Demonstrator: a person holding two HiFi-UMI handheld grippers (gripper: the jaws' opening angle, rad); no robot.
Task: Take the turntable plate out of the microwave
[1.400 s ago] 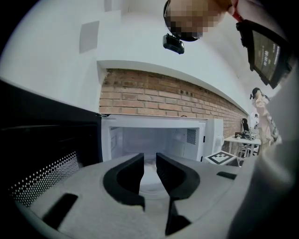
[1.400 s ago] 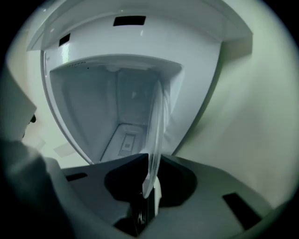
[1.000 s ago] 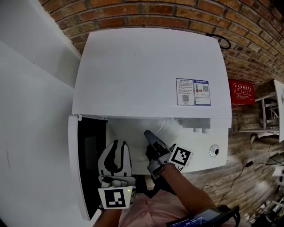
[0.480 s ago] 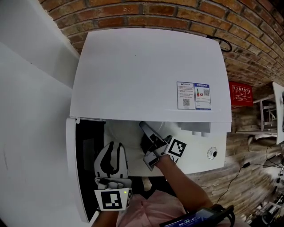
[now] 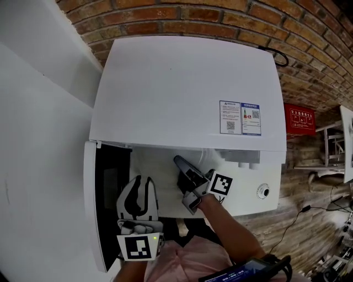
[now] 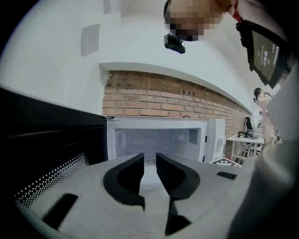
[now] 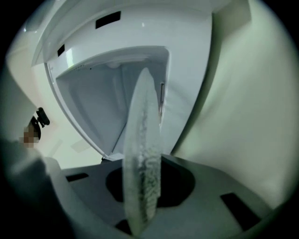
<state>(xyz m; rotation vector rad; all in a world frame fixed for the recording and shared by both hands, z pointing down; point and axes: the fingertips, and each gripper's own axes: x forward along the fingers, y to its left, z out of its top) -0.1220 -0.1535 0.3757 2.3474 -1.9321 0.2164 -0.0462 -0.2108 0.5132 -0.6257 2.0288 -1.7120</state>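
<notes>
Head view looks down on a brick wall [image 5: 193, 14] with a white microwave [image 5: 187, 88] set against it. Its door [image 5: 89, 209] is swung open to the left, dark on the inner face. A pale turntable plate [image 7: 142, 154] sits at the mouth of the cavity, its near rim between the jaws of the right gripper [image 5: 182, 165], which reaches in under the front edge of the top. Those jaws are closing and already pinch the rim; the right gripper view shows the plate edge-on, running away into the white chamber. Just outside the opening, beside the door, the left gripper [image 5: 142, 184] points at the cavity with its jaws a narrow slit apart and nothing between them. A printed label [image 5: 240, 117] sits on the microwave's top
</notes>
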